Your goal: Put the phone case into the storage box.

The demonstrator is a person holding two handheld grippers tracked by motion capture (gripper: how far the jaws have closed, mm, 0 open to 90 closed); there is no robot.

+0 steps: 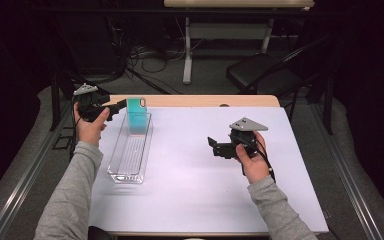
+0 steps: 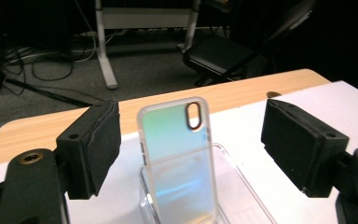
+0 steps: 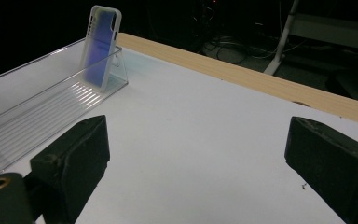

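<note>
An iridescent teal phone case (image 1: 136, 116) with a clear rim stands upright, leaning at the far end of a long clear plastic tray (image 1: 125, 175). My left gripper (image 1: 119, 106) hovers just left of the case and is open. In the left gripper view the case (image 2: 177, 154) appears between the two black pads (image 2: 95, 144), and neither pad touches it. My right gripper (image 1: 215, 145) is open above the white table (image 1: 190, 190), right of the middle, with nothing between its jaws. From the right gripper view (image 3: 196, 154) the case (image 3: 100, 44) and tray (image 3: 37, 70) lie far off to the left.
A wooden strip (image 1: 205, 100) runs along the table's far edge. Beyond it on the floor are a black folding chair (image 1: 262, 72), a desk's white legs (image 1: 187, 50) and loose cables (image 1: 145, 57). Metal rails flank the table on both sides.
</note>
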